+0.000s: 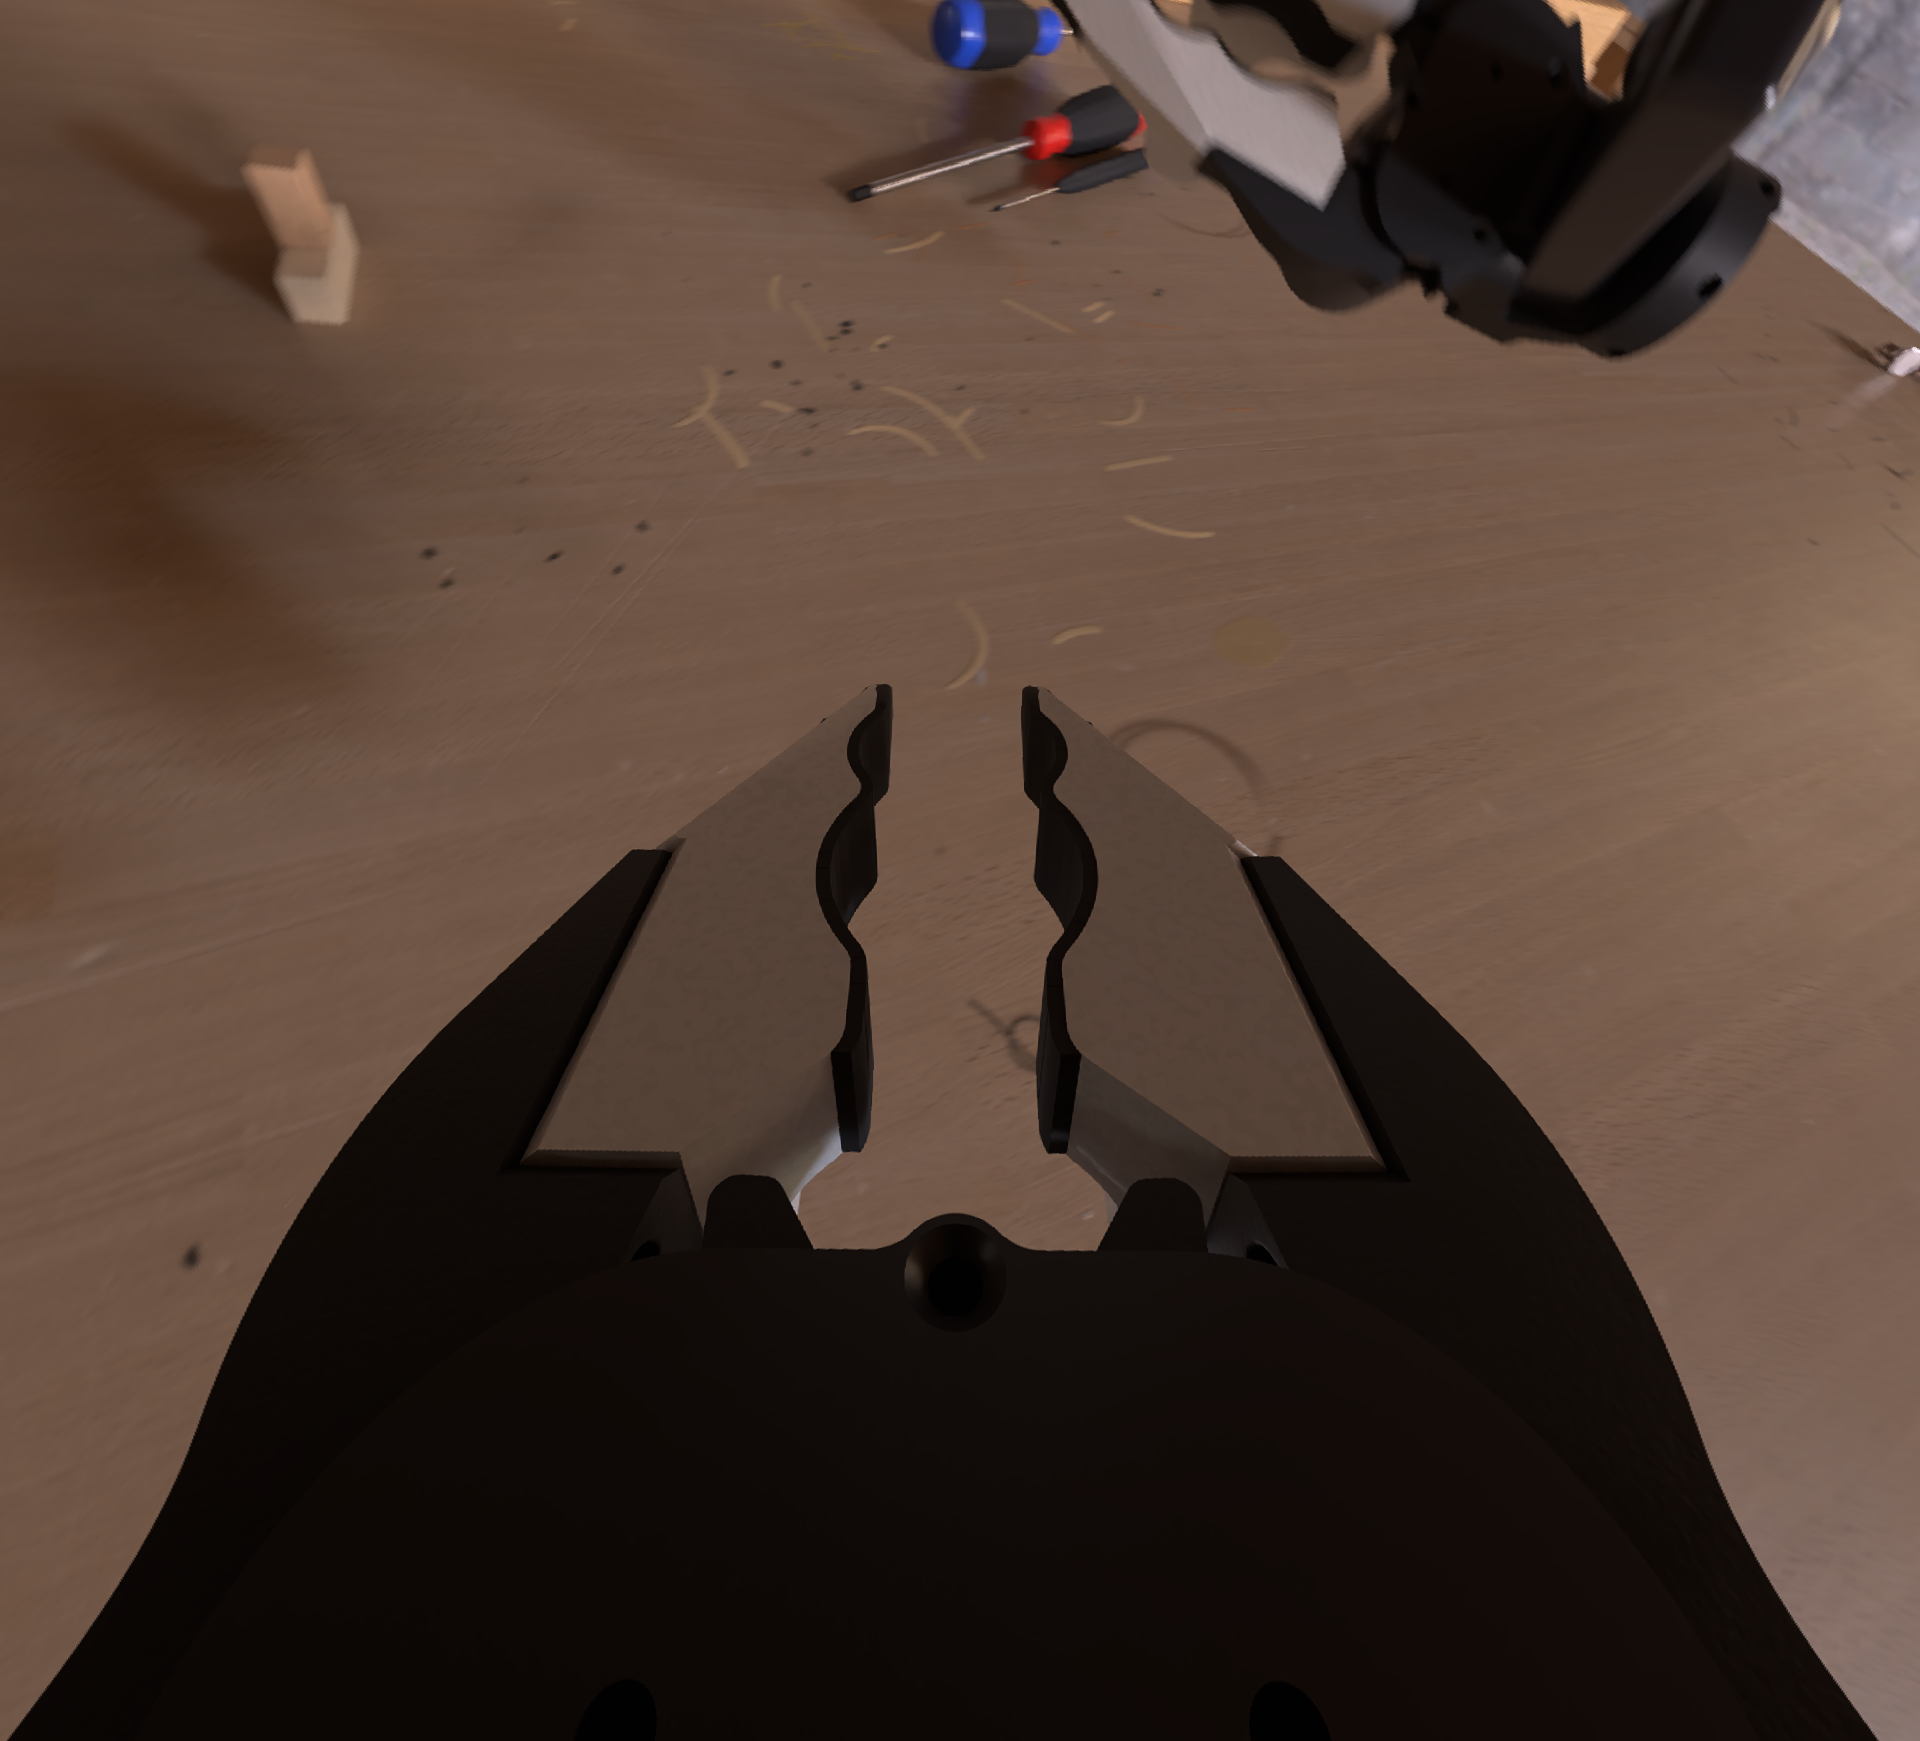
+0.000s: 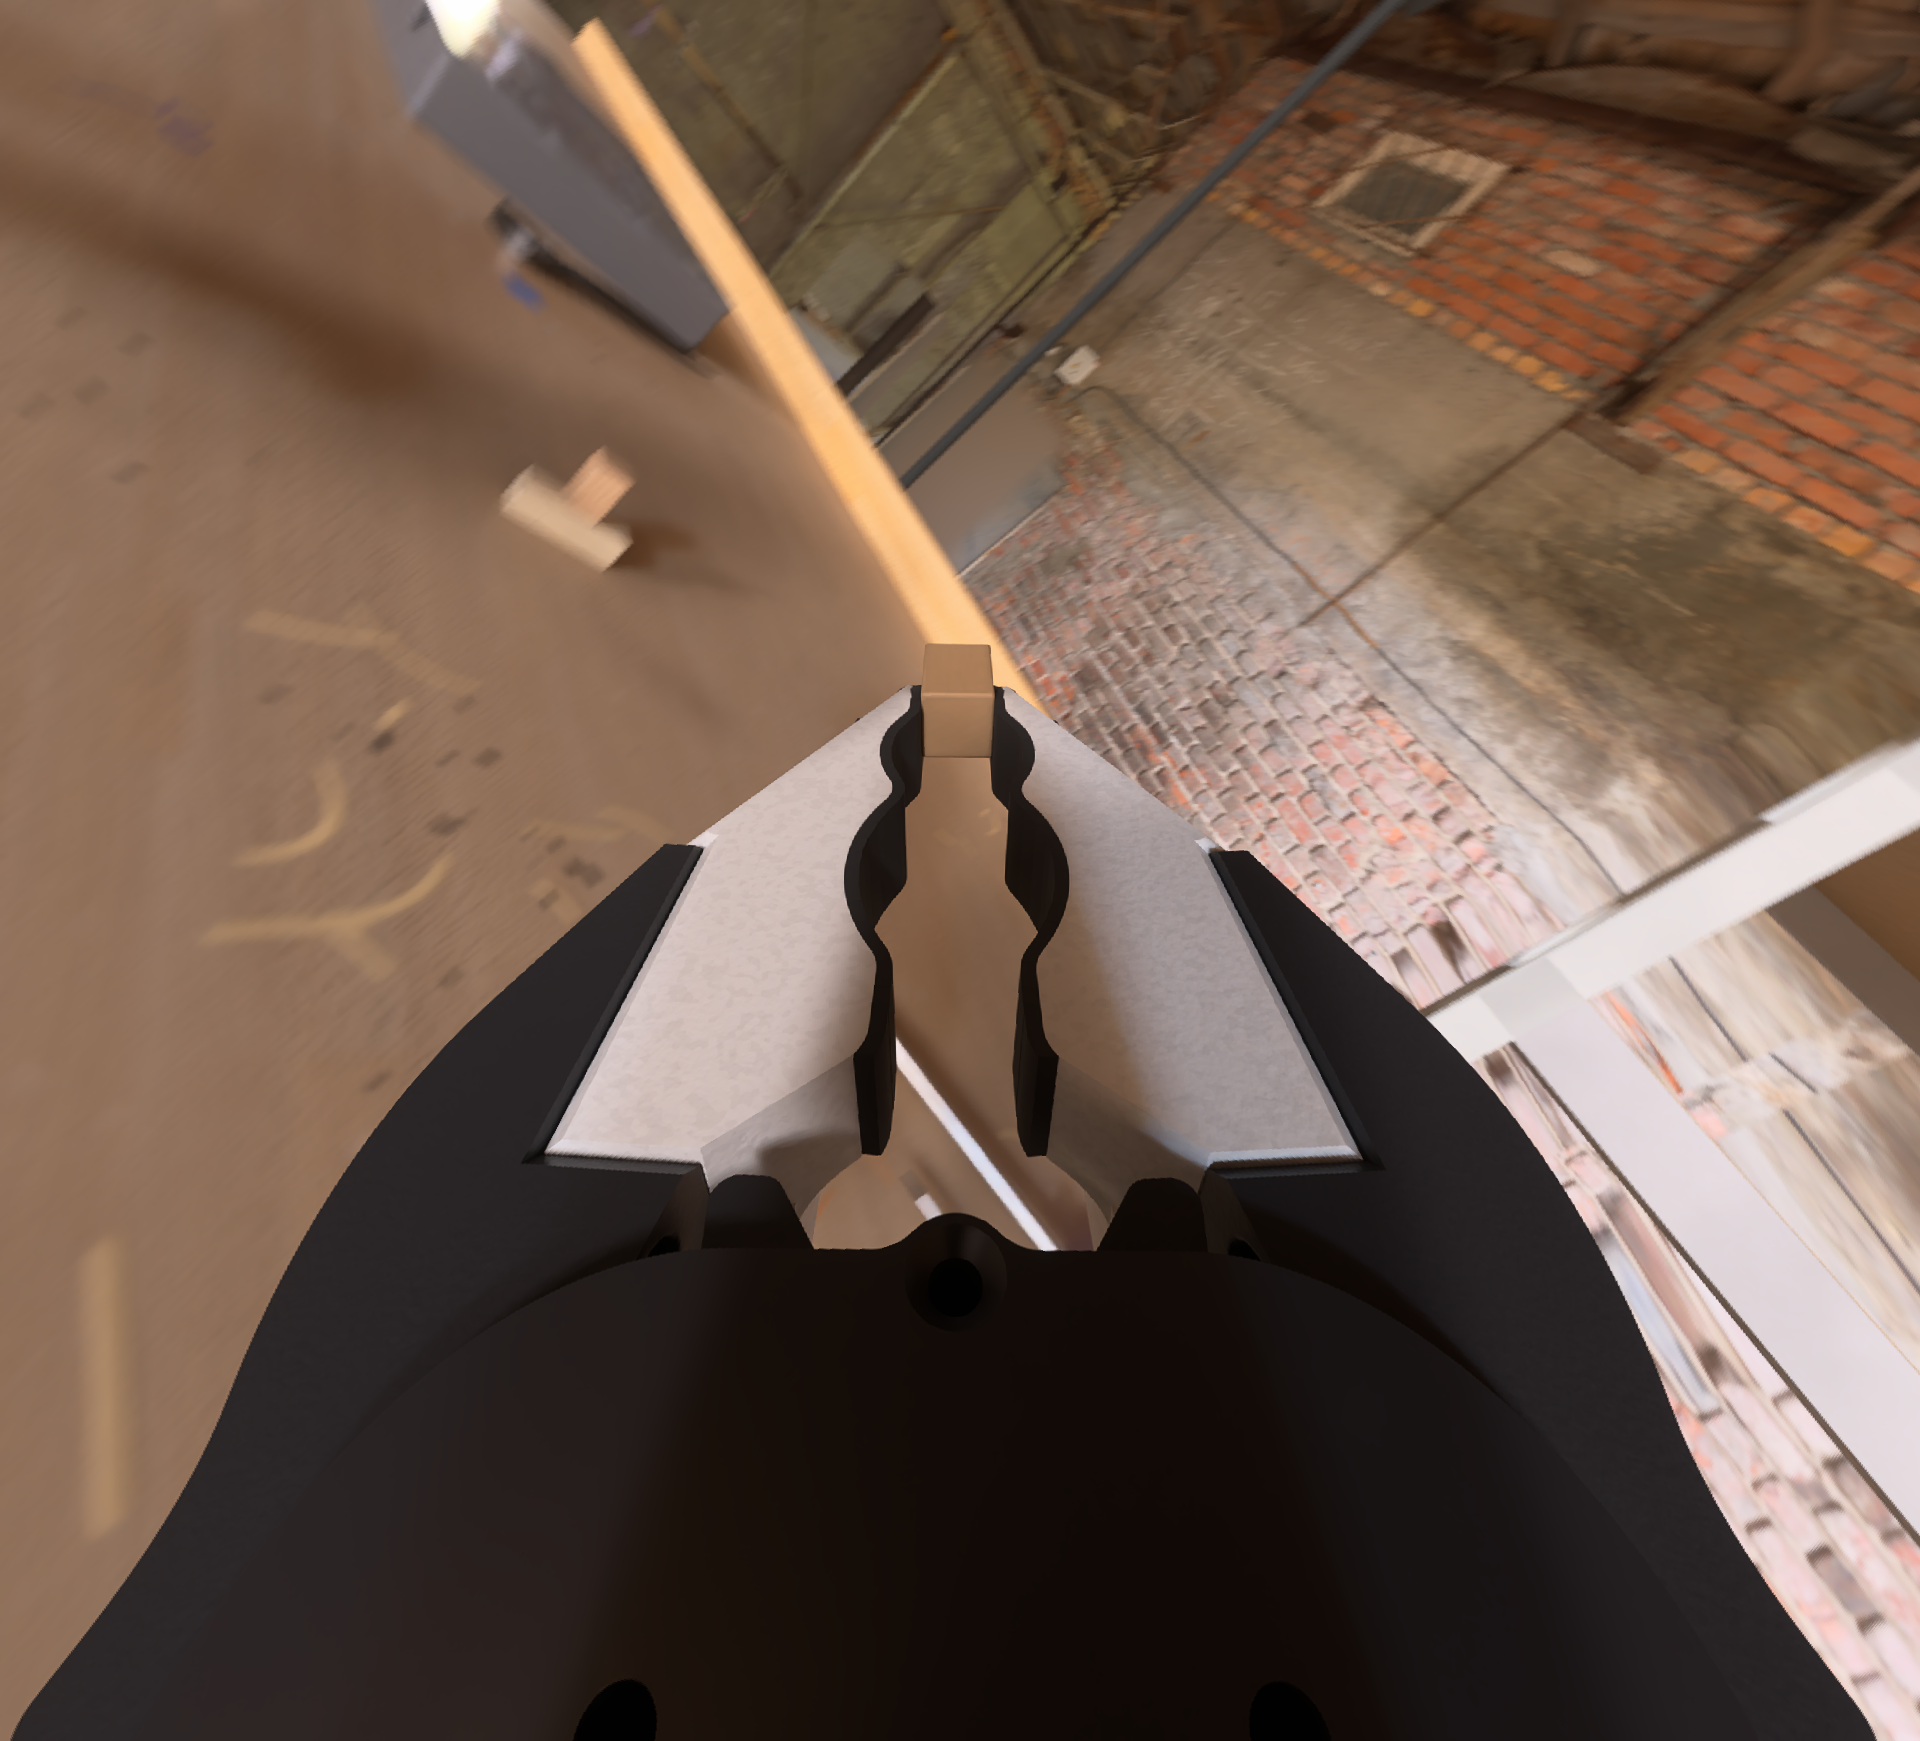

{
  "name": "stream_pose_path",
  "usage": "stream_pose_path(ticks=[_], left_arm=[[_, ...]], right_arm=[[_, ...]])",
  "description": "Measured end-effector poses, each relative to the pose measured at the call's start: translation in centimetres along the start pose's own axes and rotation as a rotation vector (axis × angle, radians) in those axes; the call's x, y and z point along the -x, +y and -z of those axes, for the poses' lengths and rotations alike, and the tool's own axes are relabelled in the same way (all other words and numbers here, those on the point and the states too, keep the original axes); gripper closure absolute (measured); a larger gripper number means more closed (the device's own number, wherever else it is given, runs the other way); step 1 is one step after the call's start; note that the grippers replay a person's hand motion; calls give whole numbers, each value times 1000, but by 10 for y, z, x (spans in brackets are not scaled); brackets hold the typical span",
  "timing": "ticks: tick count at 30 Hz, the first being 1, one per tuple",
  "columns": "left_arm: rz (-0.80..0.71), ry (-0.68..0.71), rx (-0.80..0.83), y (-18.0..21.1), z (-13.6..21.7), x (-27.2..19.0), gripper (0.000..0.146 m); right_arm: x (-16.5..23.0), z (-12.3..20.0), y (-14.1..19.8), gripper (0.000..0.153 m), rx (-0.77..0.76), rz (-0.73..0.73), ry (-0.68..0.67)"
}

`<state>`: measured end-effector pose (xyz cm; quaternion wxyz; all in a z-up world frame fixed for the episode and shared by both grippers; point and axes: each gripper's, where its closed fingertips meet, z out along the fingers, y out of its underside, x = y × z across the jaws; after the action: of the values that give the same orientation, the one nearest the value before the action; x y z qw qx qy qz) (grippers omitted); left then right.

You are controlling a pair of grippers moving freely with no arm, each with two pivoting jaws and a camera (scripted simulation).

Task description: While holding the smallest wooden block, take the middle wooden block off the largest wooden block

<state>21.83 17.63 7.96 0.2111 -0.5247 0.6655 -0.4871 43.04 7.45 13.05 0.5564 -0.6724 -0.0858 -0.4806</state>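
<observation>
Pale wood: smallest wooden block point(image 2: 957, 702) pinched at fingertips of right gripper point(image 2: 958, 735), centre of right wrist view. In left wrist view same right gripper point(image 1: 1117, 18) sits upper right, above tabletop point(image 1: 520, 652), block partly hidden between its fingers. Left gripper point(image 1: 956, 704) lower centre, fingers parted narrowly, nothing between. Middle wooden block point(image 1: 283, 197) on largest wooden block point(image 1: 317, 278), upper left of frame. Blue-handled screwdriver point(image 1: 987, 32) and red-handled screwdriver point(image 1: 997, 153) upper centre, near each other.
</observation>
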Motion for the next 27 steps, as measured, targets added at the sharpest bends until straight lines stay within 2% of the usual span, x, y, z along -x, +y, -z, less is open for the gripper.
stream_pose_path(ticks=[3,5,8,11,15,19,24,27], left_arm=[[54,-33,6,18,1,26,121],[121,-19,77,28,-2,34,120],[199,30,80,28,-5,36,113],[190,36,54,23,-6,40,108],[130,17,42,12,-6,52,110],[55,1,66,-14,-5,68,110],[-130,-110,133,-71,-16,93,105],[-77,-142,194,-102,-43,110,105]], right_arm=[[35,8,9,141,49,142,-86],[46,13,-1,141,1,123,-119],[49,15,-2,141,7,144,-123],[51,12,-3,141,2,143,-128],[49,11,-3,141,6,97,-132],[46,13,-3,141,6,97,-115],[45,13,-2,141,7,94,-113],[45,13,-1,141,9,95,-113]])
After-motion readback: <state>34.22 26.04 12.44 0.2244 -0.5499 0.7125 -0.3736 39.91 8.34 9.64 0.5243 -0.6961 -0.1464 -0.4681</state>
